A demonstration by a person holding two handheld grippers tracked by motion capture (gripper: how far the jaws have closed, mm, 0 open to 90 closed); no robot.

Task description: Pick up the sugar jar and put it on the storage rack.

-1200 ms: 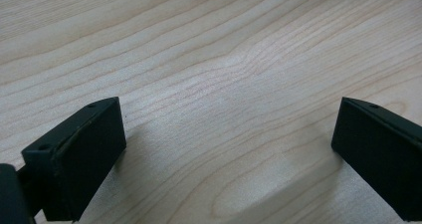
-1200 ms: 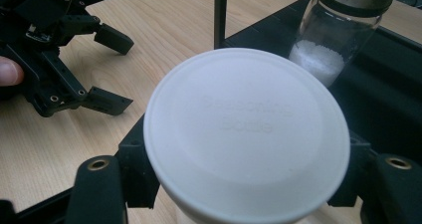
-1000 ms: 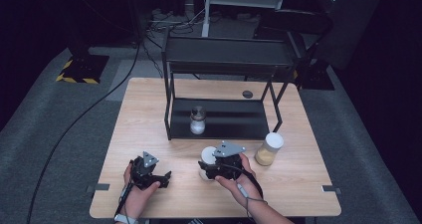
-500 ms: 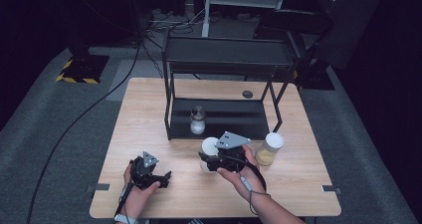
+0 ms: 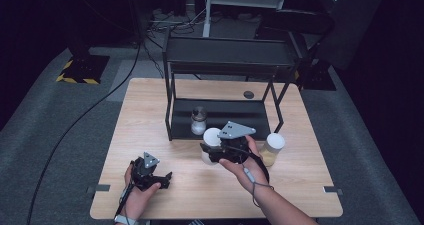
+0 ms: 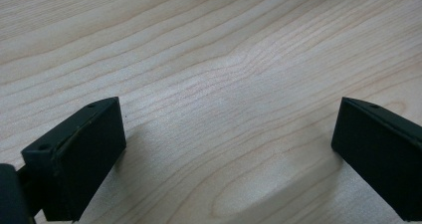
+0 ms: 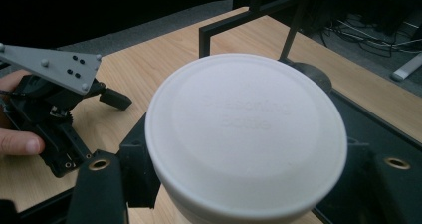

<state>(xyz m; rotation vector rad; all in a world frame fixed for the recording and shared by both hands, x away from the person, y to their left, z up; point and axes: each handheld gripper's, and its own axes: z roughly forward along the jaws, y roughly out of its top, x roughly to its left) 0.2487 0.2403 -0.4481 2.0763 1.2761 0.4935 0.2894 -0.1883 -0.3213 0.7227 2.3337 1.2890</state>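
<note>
My right gripper (image 5: 211,152) is shut on a white-lidded jar (image 5: 212,136) and holds it off the wooden table (image 5: 150,110), just in front of the black rack's lower shelf (image 5: 235,110). In the right gripper view the jar's round white lid (image 7: 246,134) sits between the two jaws, tilted toward the camera. My left gripper (image 5: 162,179) rests on the table near the front left, open, with bare wood between its jaws (image 6: 229,149). It appears again in the right gripper view as the left gripper (image 7: 50,119), with a hand around it.
A two-level black metal rack (image 5: 227,60) stands at the table's back centre. A clear jar with a grey lid (image 5: 198,121) stands on its lower shelf. A tan-filled jar with a white lid (image 5: 272,147) stands on the table right of my right hand. A small dark disc (image 5: 248,94) lies behind the rack.
My right gripper has lifted the white-lidded jar off the table and carried it away from the person, toward the rack's lower shelf. The left gripper has stayed put.
</note>
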